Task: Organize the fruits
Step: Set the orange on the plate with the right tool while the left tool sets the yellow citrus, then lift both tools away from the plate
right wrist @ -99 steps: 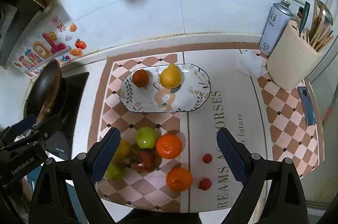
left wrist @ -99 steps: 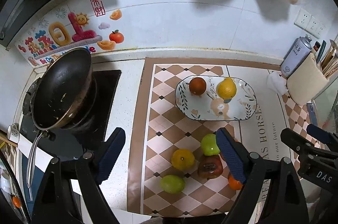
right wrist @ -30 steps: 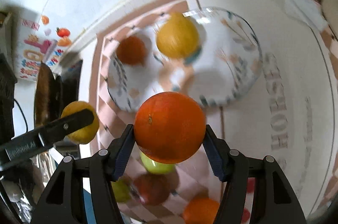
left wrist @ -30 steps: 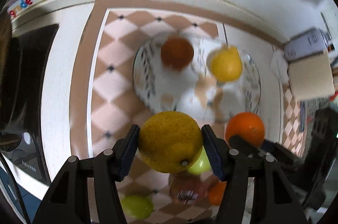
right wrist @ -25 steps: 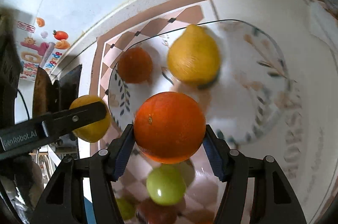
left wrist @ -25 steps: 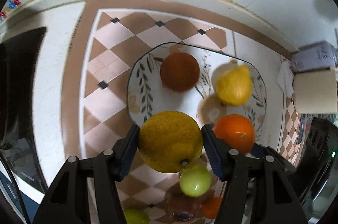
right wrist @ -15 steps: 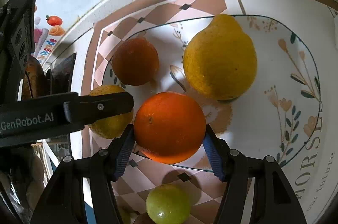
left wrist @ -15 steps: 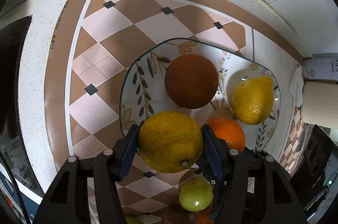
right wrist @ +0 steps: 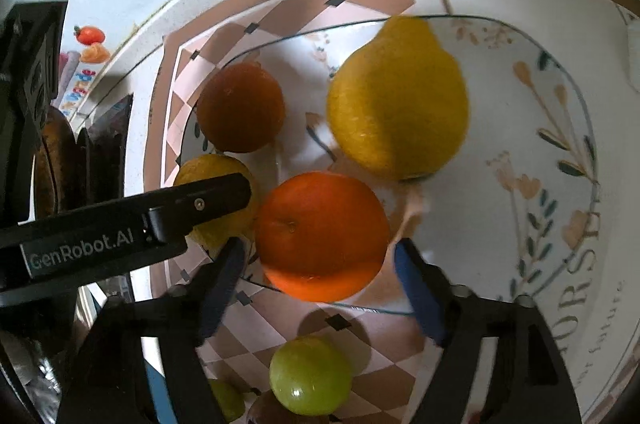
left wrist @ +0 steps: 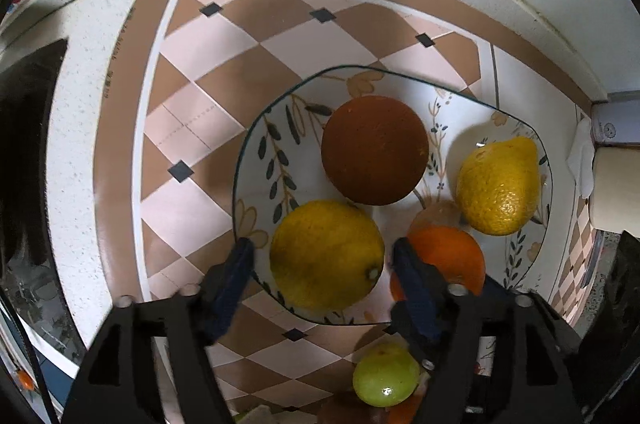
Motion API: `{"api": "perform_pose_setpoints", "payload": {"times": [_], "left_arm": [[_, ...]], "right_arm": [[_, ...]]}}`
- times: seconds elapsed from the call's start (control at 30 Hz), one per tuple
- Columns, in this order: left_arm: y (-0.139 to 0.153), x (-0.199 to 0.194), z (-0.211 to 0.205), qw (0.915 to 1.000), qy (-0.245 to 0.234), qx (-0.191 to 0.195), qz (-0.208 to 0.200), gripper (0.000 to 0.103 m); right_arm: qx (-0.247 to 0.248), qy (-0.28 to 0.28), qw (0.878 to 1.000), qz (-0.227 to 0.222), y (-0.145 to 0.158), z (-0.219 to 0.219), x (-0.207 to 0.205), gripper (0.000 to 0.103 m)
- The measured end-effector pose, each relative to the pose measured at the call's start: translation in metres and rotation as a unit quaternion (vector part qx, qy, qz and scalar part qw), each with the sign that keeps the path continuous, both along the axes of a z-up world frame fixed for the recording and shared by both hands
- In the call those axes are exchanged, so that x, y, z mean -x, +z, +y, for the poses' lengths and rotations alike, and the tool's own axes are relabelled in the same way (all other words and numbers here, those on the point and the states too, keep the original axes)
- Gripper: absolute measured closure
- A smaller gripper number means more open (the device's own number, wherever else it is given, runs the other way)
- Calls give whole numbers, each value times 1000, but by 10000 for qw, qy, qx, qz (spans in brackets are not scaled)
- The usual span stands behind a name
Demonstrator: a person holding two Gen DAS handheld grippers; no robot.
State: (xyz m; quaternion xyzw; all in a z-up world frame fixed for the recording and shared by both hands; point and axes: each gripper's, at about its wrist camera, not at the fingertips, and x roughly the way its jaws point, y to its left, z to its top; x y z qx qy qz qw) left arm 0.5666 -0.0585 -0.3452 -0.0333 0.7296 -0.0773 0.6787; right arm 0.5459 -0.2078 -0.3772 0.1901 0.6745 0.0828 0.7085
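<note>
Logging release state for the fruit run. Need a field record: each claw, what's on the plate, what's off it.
left claw: open, fingers either side of the yellow citrus, small gaps showing
right claw: open, astride the orange, gaps on both sides
plate: holds yellow citrus, orange, dark orange fruit, pear-shaped lemon
off plate: green fruit on the checkered mat, just outside the near rim
task state: not finished, at least the green fruit is unplaced
</note>
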Motion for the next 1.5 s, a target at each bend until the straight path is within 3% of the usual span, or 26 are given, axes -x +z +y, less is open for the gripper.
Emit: {"api": "perform_pose_setpoints", "payload": {"times": [0.07,0.17,0.27,0.43,1.0,1.5], "left_arm": [[2,1,2,10000,27,-39,-45,19],[12,8,7,9997,16,-170,-186,18],[21,18,11,9987,-32,-333,-382,12],[46,49,24,9950,-148,-554,-819,10],[145,142,35,9733,-253,-546,-2215,10],[213,220,58,9545,-189,-324,-2957,10]], "right_arm": [[132,-3,9999,-12,8,-4,2,19],[510,20,9986,-95,21,-10,8,7],[954,4,9953,-180,32,-17,14,6],[1234,-91,9919,-289,49,-26,29,6],[1644,-107,9774,-1323,157,-15,123,6],[1566,-127,9657,-2066,234,4,205,6]]}}
